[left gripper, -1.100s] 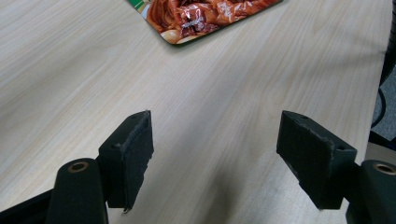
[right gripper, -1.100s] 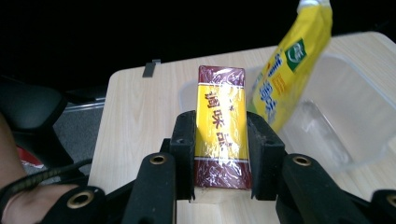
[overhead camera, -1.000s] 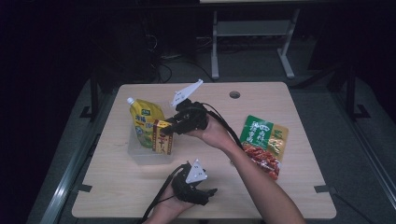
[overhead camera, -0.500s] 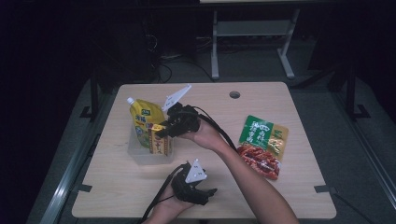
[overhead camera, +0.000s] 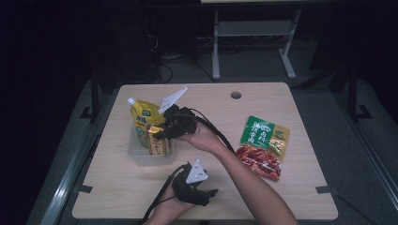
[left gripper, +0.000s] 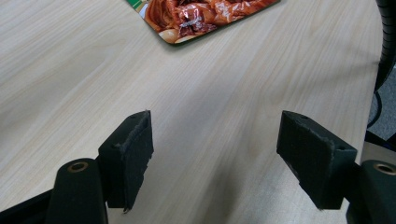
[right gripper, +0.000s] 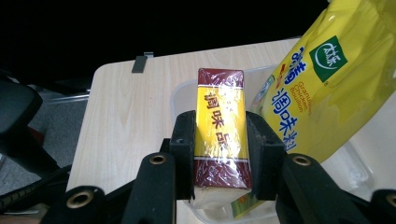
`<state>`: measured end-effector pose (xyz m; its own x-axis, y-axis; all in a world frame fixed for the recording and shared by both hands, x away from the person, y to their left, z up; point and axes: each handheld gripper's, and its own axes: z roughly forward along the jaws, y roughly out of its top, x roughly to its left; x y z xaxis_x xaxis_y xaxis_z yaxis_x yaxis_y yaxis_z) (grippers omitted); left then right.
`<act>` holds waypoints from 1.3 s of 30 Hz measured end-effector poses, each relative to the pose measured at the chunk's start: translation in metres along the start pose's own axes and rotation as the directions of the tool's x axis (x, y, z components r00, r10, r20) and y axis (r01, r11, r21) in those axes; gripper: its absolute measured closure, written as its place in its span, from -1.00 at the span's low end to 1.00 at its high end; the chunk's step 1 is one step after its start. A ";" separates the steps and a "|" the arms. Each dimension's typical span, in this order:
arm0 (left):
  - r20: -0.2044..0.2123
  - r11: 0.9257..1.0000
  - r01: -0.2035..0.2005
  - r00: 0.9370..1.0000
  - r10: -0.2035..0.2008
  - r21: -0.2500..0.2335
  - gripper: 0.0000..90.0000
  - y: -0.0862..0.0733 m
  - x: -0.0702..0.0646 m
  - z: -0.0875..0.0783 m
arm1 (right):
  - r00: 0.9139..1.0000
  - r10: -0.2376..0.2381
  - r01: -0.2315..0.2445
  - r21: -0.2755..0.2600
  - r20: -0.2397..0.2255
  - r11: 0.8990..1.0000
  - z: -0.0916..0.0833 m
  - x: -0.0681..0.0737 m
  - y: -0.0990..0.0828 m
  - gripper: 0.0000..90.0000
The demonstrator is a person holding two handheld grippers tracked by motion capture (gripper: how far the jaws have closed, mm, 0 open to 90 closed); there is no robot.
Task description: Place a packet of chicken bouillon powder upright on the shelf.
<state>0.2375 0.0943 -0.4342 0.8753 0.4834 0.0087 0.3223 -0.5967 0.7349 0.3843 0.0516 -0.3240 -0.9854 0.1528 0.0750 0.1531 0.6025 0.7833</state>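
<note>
Right gripper (right gripper: pixel 219 154) clamping yellow-and-maroon box (right gripper: pixel 219 126) over clear tub (overhead camera: pixel 141 157) near table's (overhead camera: pixel 300 197) left edge, left gripper (left gripper: pixel 217 161) resting wide open, holding nothing, by near edge.

1. High view: fixed above the near side of the table (overhead camera: pixel 281 197), facing forward and down; far enough to take in the whole tabletop and the dark floor beyond.
2. Left gripper view: mounted on the left gripper (left gripper: pixel 215 154), set low and close to the wood, looking along it toward the red and green packet (left gripper: pixel 201 16).
3. Right gripper view: mounted on the right gripper (right gripper: pixel 218 154), very near, looking over the box (right gripper: pixel 219 135), the yellow pouch (right gripper: pixel 327 84) and the clear tub (right gripper: pixel 355 172) to the table edge.
4. Shared: packet (overhead camera: pixel 263 145) with the left view; box (overhead camera: pixel 157 143), pouch (overhead camera: pixel 143 119) and tub (overhead camera: pixel 141 157) with the right.
</note>
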 end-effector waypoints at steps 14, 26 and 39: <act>0.002 1.000 0.000 1.000 0.000 0.000 -0.41 0.000 0.001 -0.001 | 1.000 0.003 -0.004 -0.033 -0.023 0.999 0.000 0.001 0.002 0.50; 0.008 1.000 0.007 1.000 -0.007 -0.006 -0.41 0.000 0.001 0.000 | 0.999 -0.017 0.018 0.044 -0.029 0.999 0.026 0.003 0.000 0.49; 0.011 1.000 0.005 1.000 -0.005 -0.003 -0.41 0.000 0.002 -0.001 | 0.997 -0.023 0.030 0.105 -0.068 0.994 0.046 -0.001 -0.010 0.44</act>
<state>0.2389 0.0961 -0.4339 0.8774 0.4797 -0.0024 0.3256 -0.5919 0.7373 0.3874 0.0817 -0.3604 -0.9915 0.0853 0.0985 0.1301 0.6858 0.7161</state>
